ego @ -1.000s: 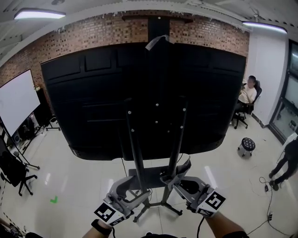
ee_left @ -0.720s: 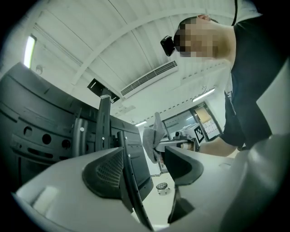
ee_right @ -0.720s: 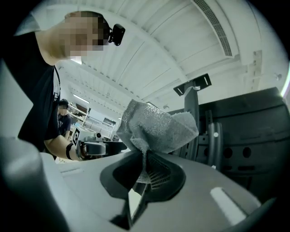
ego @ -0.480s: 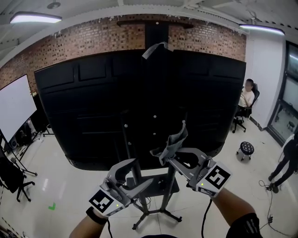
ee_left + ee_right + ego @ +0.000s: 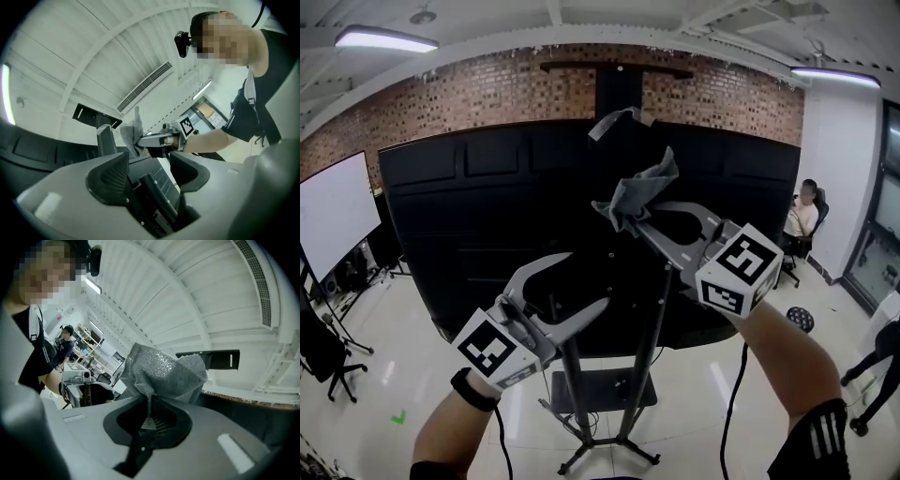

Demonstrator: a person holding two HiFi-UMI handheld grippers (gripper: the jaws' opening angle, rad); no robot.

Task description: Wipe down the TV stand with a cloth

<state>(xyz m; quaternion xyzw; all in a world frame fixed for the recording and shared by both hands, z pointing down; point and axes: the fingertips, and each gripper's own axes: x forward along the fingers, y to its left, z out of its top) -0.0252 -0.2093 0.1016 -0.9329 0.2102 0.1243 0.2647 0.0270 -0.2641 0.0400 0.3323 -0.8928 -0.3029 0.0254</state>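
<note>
The TV stand (image 5: 653, 319) has two black poles and a low shelf, and carries a big black TV seen from its back. My right gripper (image 5: 630, 221) is raised in front of the TV's upper middle, shut on a crumpled grey cloth (image 5: 643, 187) that sticks up past the jaws. In the right gripper view the cloth (image 5: 164, 371) bunches above my right gripper (image 5: 152, 416). My left gripper (image 5: 572, 305) is lower and to the left, beside the left pole, open and empty. In the left gripper view my left gripper (image 5: 150, 171) looks up at the cloth (image 5: 131, 133).
A grey scrap (image 5: 615, 120) hangs at the TV's top by the stand's column (image 5: 619, 89). A white screen (image 5: 333, 211) and an office chair (image 5: 321, 361) stand at the left. A seated person (image 5: 806, 202), a stool (image 5: 797, 319) and another person (image 5: 883, 361) are at the right.
Both grippers have risen from low by the stand's base to in front of the TV's back. The right one has carried the cloth highest; the head view has tilted up.
</note>
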